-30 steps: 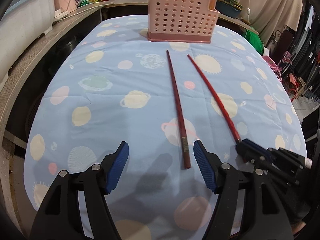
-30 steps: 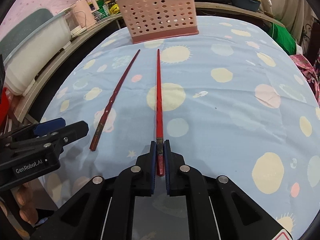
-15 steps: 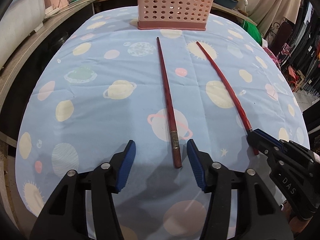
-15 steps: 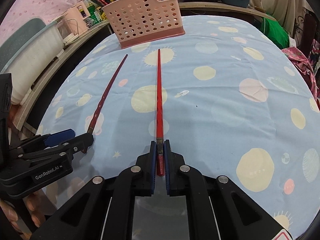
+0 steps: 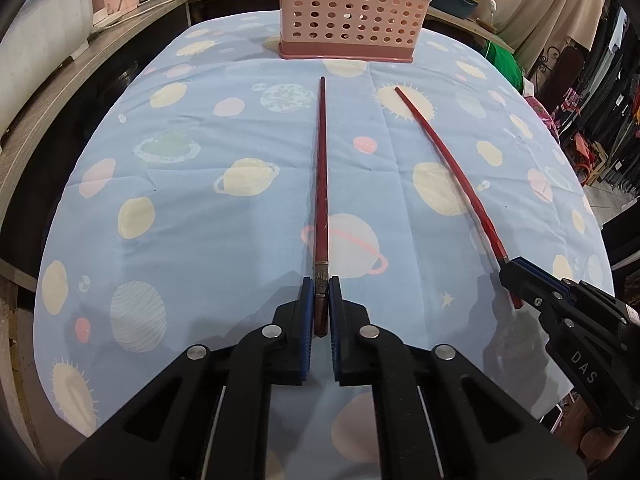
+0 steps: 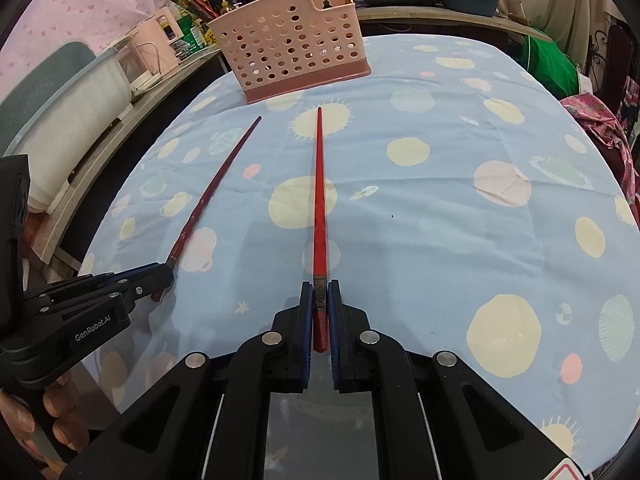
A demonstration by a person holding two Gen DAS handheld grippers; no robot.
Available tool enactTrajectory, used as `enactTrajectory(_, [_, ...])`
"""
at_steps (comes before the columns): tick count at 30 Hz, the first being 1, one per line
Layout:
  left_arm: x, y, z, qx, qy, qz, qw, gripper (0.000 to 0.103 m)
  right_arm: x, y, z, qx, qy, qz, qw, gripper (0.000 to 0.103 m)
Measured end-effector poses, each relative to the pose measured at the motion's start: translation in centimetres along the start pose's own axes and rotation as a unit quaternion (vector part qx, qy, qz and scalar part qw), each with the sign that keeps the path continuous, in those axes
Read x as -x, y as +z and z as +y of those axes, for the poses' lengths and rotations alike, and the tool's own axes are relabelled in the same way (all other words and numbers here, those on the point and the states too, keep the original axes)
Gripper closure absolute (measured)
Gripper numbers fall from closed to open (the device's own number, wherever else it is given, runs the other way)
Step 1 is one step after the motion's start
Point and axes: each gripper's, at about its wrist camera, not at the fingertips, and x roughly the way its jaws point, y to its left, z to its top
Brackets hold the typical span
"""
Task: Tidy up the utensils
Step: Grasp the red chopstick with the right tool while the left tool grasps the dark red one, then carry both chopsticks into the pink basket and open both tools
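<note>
Left gripper [image 5: 319, 300]: fingers just closed, pinching the dark chopstick [image 5: 321, 184] flat on the tabletop [image 5: 192, 208]
Right gripper [image 6: 320, 304]: angled down, pinching the red chopstick [image 6: 319, 200]
Right view only: fingertips [image 6: 60, 412] on the left handle
Basket [image 5: 352, 8]: beyond both tips

Clothed table [image 5: 192, 208]: chopsticks [image 5: 321, 168], pink basket [image 5: 352, 8]

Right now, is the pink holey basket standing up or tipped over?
Standing up. The pink perforated plastic basket sits flat on its base on the blue planet-print tablecloth, open top upward.
</note>
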Motion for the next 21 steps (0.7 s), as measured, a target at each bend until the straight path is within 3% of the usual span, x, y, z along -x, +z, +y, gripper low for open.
enactTrajectory(10, [6.2, 2.8, 0.6, 0.019, -0.023, -0.058, 0.9979, 0.096, 6.1, 3.6, -0.3, -0.008, 0.016, -0.075, 0.997, 0.096])
enactTrajectory(21, [13.0, 9.9, -0.3, 0.001, -0.029, -0.161, 0.9865, 0.096, 11.4, 12.3, -0.5, -0.017, 0.049, -0.178, 0.983, 0.096])
